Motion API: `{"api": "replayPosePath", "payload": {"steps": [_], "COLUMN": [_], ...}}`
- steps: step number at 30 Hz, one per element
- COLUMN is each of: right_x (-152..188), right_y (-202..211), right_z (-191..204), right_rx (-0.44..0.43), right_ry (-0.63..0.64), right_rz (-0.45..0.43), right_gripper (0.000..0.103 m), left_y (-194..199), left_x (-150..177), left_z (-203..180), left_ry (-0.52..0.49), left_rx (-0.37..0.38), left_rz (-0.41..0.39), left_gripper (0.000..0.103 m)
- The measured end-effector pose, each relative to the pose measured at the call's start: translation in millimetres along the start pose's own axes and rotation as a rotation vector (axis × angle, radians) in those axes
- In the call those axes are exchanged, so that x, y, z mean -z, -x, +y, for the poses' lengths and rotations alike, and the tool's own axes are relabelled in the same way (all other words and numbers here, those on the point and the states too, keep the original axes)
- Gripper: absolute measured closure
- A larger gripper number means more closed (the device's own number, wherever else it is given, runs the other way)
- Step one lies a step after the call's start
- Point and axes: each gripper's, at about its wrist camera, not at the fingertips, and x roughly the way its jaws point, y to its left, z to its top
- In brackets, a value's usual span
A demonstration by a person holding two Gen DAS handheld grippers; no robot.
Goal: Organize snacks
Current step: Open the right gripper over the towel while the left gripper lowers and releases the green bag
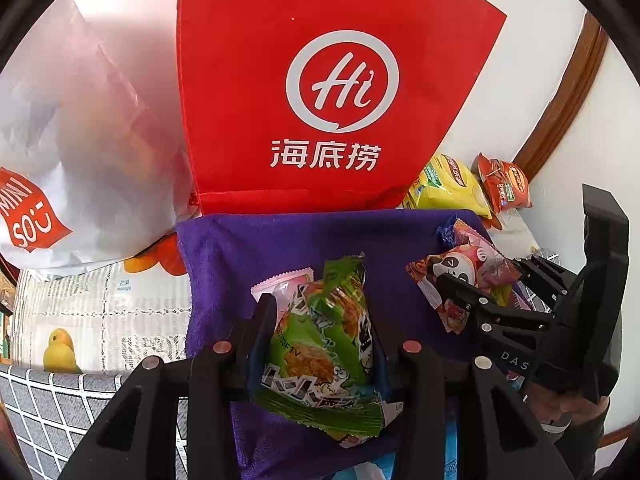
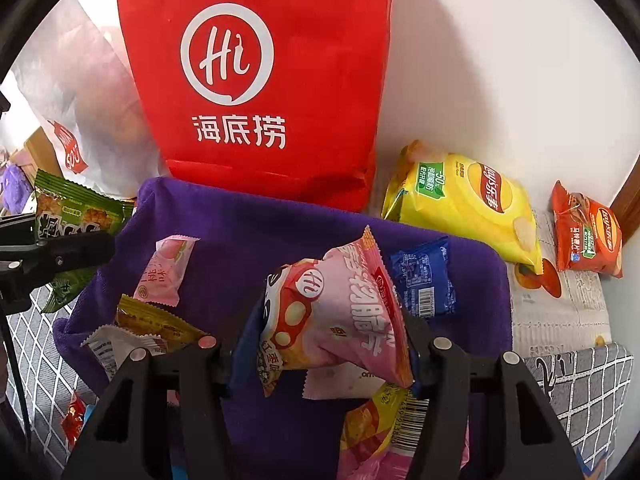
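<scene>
My left gripper (image 1: 320, 320) is shut on a green snack packet (image 1: 332, 344), held above the purple cloth (image 1: 256, 248). That same green snack packet (image 2: 76, 216) and the left gripper (image 2: 80, 250) show at the left edge of the right wrist view. My right gripper (image 2: 332, 320) is shut on a pink snack bag (image 2: 344, 308) with a panda print. In the left wrist view the right gripper (image 1: 472, 296) holds that pink bag (image 1: 468, 268) over the cloth's right side. A small pink packet (image 2: 168, 272), a yellow packet (image 2: 156, 324) and a blue packet (image 2: 424, 280) lie on the purple cloth (image 2: 260, 232).
A red bag (image 1: 328, 80) with a white logo stands behind the cloth, against the wall. A white plastic bag (image 1: 80, 152) sits to its left. A yellow chip bag (image 2: 464, 204) and an orange chip bag (image 2: 588, 236) lie at the right. A checked tablecloth (image 1: 60, 400) covers the table.
</scene>
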Motion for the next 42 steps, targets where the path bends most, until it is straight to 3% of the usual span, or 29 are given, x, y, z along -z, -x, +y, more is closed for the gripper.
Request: {"api": "replayPosePath", "payload": {"steps": [21,42], "right_x": [0.4,-9.5], "right_y": [4.3,38.9], "right_z": [-3.4,-14.6], "right_rx": [-0.023,0.015], "right_ry": [-0.008,-0.052], "right_rz": [0.000,-0.091], "right_gripper": [0.040,0.036], "left_y": [-6.9,-22.8], "left_x": [1.1,7.5], "left_z": [-5.7,-17.2], "left_ry": [-0.015,-0.036], "left_rx": [0.000,-0.001], "left_rz": [0.016,0.074], "left_gripper": [0.063,0.063]}}
